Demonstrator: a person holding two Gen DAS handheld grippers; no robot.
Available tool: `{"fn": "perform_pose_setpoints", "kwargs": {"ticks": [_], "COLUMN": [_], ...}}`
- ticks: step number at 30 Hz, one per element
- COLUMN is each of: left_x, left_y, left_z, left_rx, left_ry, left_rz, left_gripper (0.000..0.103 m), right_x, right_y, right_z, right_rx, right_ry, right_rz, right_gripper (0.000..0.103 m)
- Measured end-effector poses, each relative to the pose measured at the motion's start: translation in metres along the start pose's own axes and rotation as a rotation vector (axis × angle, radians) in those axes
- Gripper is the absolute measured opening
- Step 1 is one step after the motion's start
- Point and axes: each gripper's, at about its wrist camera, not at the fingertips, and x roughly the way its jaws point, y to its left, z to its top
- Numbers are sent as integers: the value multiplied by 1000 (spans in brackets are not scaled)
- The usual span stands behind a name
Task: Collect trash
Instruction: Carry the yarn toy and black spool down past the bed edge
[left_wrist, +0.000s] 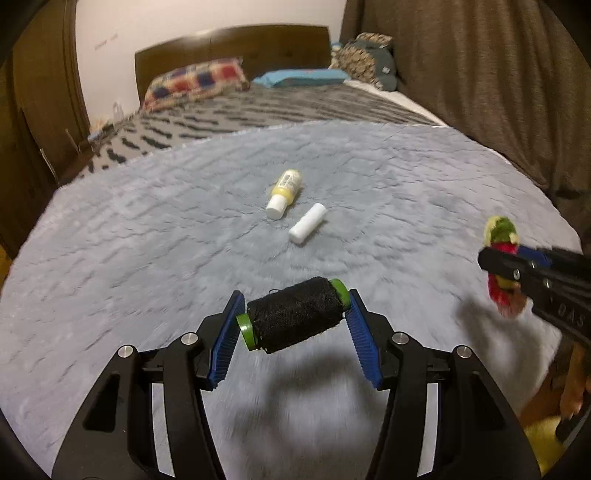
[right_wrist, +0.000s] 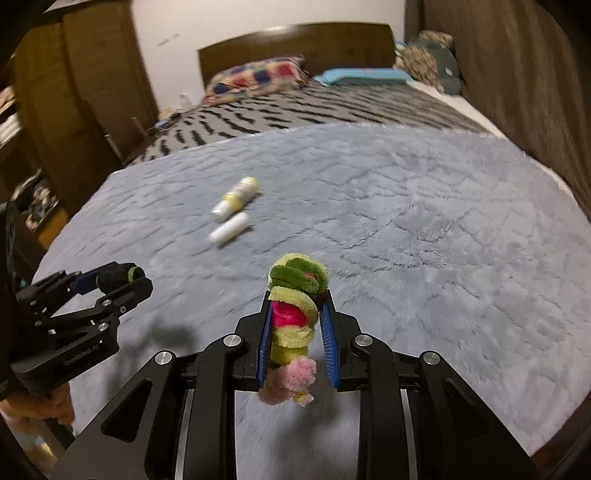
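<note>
The left gripper (left_wrist: 293, 317) is clamping a spool of black thread (left_wrist: 294, 314) with green end caps; its blue pads (left_wrist: 225, 341) are pressing on the two ends, and the spool is hanging crosswise between them, clear of the grey fluffy blanket (left_wrist: 406, 192) with its shadow falling on the pile underneath; from the other side the same gripper (right_wrist: 122, 278) is showing at the left edge, with a bit of a person's hand (right_wrist: 48, 404) gripping its handle below. The right gripper (right_wrist: 295, 306) is squeezing a coiled bundle of fuzzy pipe cleaners (right_wrist: 295, 314), green and pale yellow at the top, bright pink in the middle, light pink at the bottom; its jaws are standing narrow, pads against the bundle's sides, and the bundle is sticking out above and below the fingers, off the bed. In the left camera this gripper (left_wrist: 495, 264) is coming in from the right edge with the bundle (left_wrist: 500, 232) in its tips. Two things are lying on the blanket further up the bed, just beside each other: a small yellow bottle (left_wrist: 285, 192) with a white cap, on its side, and a white tube (left_wrist: 308, 223) next to it. Beyond them a patterned bedspread (left_wrist: 258, 110) is running up to a checked pillow (left_wrist: 195, 83) and a blue pillow (left_wrist: 303, 76) against the wooden headboard (left_wrist: 232, 48); brown curtains (left_wrist: 498, 81) are hanging along the right side.
</note>
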Motion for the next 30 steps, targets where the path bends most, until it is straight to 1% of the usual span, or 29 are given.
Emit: {"fn": "perform_pose_setpoints", "kwargs": {"ticks": [1,3,5,7,9,11,14,16,19,21,26,30], "left_x": [-15,-42,-71,-92,-113,-125,-139,-141,-132,-119,-88,-61], "left_y": [0,-2,-5,-9,-14,-17,-24,-27,-30,-29,-29,-34], "left_z": [-6,-19,-38,-54,-77,-94,-131,-151,-182,-204,-247,-274], "left_rx": [9,21,33,45,64,73,76,72,49,17,-55,-72], "left_ry": [-14,-42,-73,-99,-129,-146,-148,-132,-72,-8,127,216], "left_rz": [-4,-14,-28,-39,-49,-59,-75,-77,-78,-85,-125,-109], "left_gripper": [53,53,53,53,53,53,53,53,53,53,53,53], "right_x": [-17,-36,-59,-78,-90,-100,-103,-103,-93,-88,-58,-36], "right_y": [6,13,20,28,33,39,42,46,46,47,42,40], "right_z": [-7,-17,-32,-51,-67,-90,-122,-144,-179,-196,-245,-270], "right_rx": [-22,-45,-69,-91,-106,-120,-120,-121,-106,-93,-25,8], "right_ry": [-19,-38,-57,-77,-89,-96,-79,-58,12,56,207,291], "right_rz": [10,25,54,73,81,89,99,88,87,91,112,109], "right_gripper": [25,25,25,25,25,25,25,25,25,25,25,25]}}
